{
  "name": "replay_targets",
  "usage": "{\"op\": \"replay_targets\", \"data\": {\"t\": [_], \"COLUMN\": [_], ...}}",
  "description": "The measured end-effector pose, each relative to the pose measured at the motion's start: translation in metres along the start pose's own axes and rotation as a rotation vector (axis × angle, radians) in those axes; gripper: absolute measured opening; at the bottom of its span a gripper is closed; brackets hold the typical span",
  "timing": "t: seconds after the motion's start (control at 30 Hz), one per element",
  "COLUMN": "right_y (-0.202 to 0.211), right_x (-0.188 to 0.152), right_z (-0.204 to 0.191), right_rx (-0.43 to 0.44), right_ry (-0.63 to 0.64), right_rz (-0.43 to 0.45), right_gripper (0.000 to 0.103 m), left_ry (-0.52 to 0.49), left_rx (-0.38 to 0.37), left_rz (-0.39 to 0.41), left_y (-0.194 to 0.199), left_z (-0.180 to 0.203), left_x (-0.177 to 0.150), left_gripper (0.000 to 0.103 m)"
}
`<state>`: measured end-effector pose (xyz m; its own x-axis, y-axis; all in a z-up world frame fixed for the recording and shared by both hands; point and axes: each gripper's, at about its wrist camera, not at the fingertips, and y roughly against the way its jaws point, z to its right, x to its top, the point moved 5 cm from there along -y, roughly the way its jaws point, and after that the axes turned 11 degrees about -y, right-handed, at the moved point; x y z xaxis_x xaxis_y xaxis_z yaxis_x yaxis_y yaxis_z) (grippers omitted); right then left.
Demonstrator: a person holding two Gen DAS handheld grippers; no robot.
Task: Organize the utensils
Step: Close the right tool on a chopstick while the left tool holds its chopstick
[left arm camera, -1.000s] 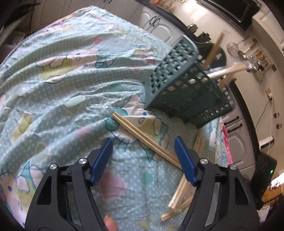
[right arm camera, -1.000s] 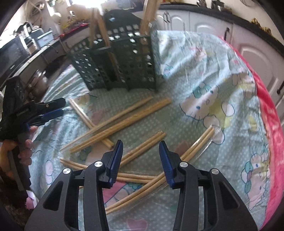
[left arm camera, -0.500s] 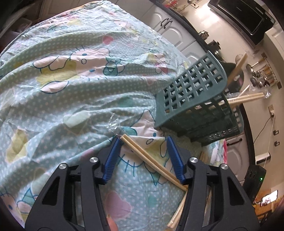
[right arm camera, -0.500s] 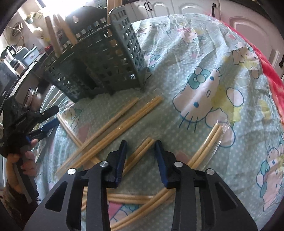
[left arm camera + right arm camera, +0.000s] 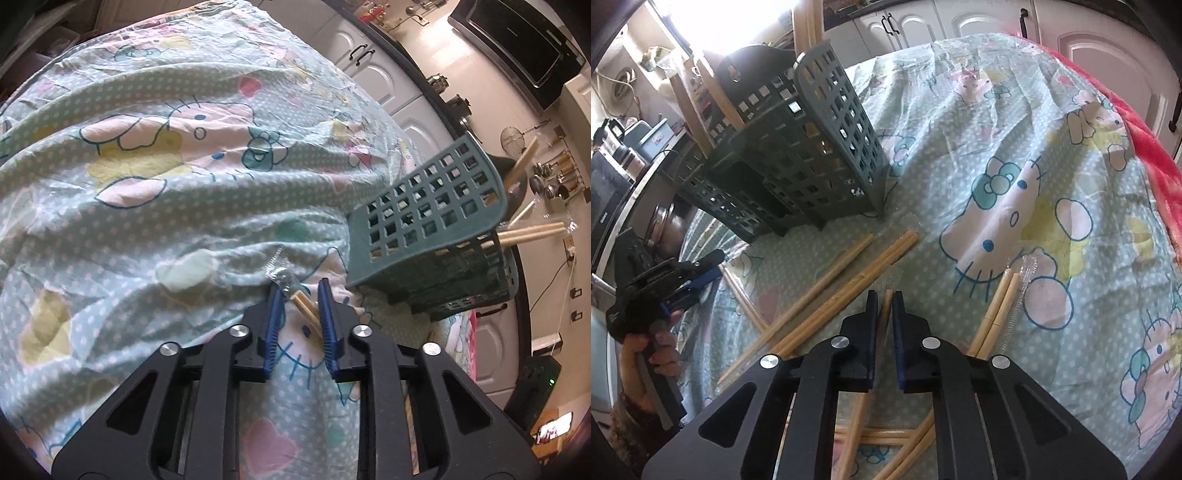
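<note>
Left gripper (image 5: 300, 291) closes around a wrapped chopstick pair (image 5: 303, 302); right gripper (image 5: 885, 297) pinches another chopstick (image 5: 886, 310) near the green basket (image 5: 798, 147).

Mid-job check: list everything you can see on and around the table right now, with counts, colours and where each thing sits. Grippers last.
Utensil basket: one, dark green, perforated, far left of the cloth, holding several upright chopsticks.
Loose chopstick pairs on the cloth: at least five, pale wood, some in clear wrappers; two long pairs lie in front of the basket, one pair to the right, others cross near the bottom edge.
Tablecloth: one, mint with cartoon cats, covering the table.
Blanket: one, pink-red, at the right edge.
Kitchen cabinets: white, behind the table.
Left gripper: black with blue pads, closing around a wrapped chopstick pair.
Right gripper: black with blue pads, closed on one chopstick pair.
</note>
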<state>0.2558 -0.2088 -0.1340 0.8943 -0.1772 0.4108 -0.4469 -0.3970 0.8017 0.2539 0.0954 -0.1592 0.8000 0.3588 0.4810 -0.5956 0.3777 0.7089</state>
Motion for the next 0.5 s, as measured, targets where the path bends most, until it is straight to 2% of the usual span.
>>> {"op": "replay_targets", "data": {"t": [0.33,0.5], "right_y": [0.025,0.037], "right_x": [0.003,0.002], "right_z": [-0.019,-0.033], "right_rx": [0.051,0.069], "right_ry": [0.057,0.106], "right_rz": [0.052,0.079], "right_gripper": [0.007,0.006], "left_ry": [0.018,-0.007], "left_rx": [-0.031,-0.033], "left_rz": [0.016,0.077], "left_y": [0.005,0.029], "left_z": [-0.007,-0.005], "left_x": [0.002,0.004], "left_gripper": [0.004,0.003]}}
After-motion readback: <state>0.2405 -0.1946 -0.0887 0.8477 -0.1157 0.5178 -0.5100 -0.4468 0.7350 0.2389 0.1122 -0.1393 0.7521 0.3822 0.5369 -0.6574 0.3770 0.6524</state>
